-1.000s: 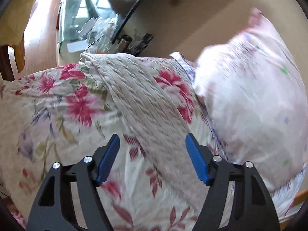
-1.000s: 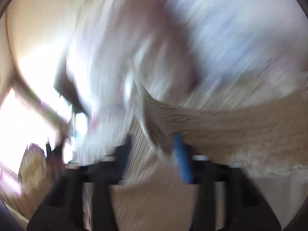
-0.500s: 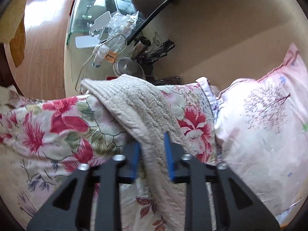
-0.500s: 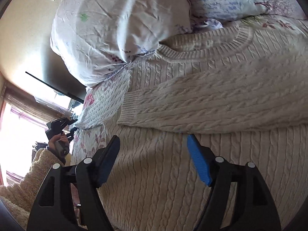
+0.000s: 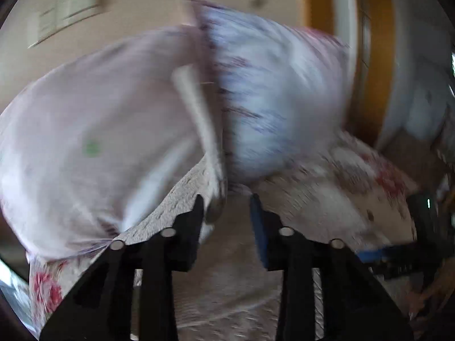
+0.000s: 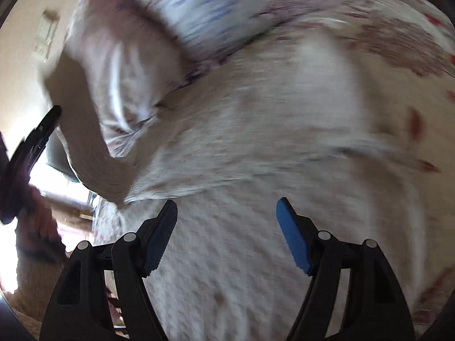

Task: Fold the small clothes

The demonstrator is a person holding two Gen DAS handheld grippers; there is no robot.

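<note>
A cream cable-knit sweater (image 6: 256, 147) lies on a floral bedspread. In the blurred left wrist view my left gripper (image 5: 227, 213) has its fingers close together with cream sleeve fabric (image 5: 227, 270) between and below them. In the right wrist view the left gripper (image 6: 31, 145) shows at the left edge, carrying the sleeve (image 6: 93, 164) raised over the sweater. My right gripper (image 6: 226, 216) is open and empty, hovering just above the sweater's lower body.
Two pale printed pillows (image 5: 99, 142) (image 5: 278, 108) lean against the beige wall behind the sweater. The floral bedspread (image 6: 421, 65) extends to the right. A wooden door frame (image 5: 375, 56) stands at the far right. A bright window (image 6: 17, 241) is at the left.
My left gripper has swung from the bed's edge toward the pillows, carrying the sleeve up and across the sweater. My right gripper has stayed open and shifted slightly over the sweater.
</note>
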